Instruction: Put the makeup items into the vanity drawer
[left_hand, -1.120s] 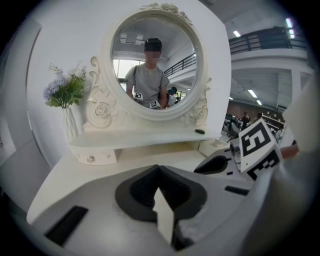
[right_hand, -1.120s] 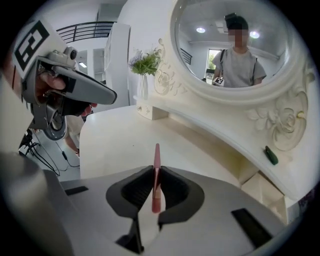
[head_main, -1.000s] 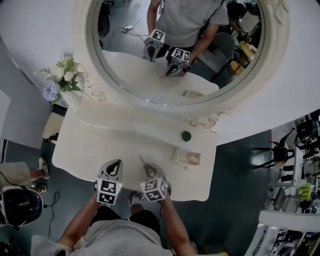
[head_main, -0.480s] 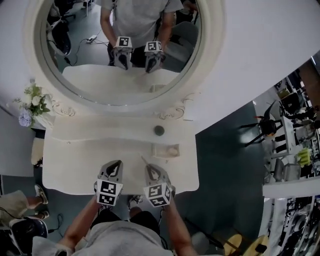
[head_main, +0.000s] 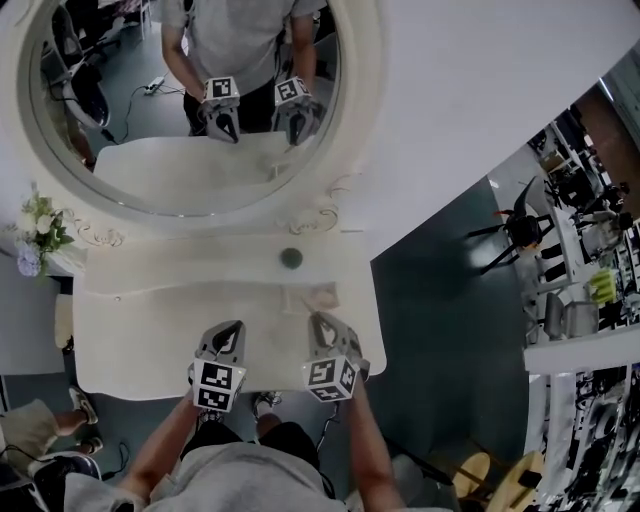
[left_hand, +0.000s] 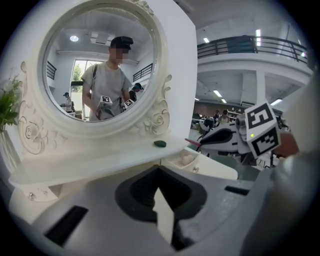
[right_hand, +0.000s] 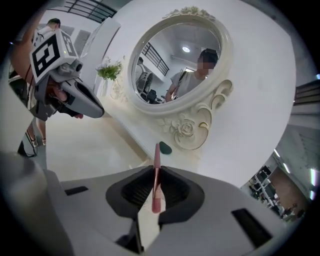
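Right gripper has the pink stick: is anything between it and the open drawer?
Nothing visible. The right gripper holds the pink stick just short of the open drawer. A pale item lies inside, and a green item sits on the shelf beyond.

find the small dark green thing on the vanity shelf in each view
Head view: the dark green item lies near centre, on the shelf below the mirror.
Left gripper view: the item lies at centre, under the mirror's lower right.
Right gripper view: the item lies at centre, just past the tip of the pink pencil.
Shared landmark: the oval mirror right above it.
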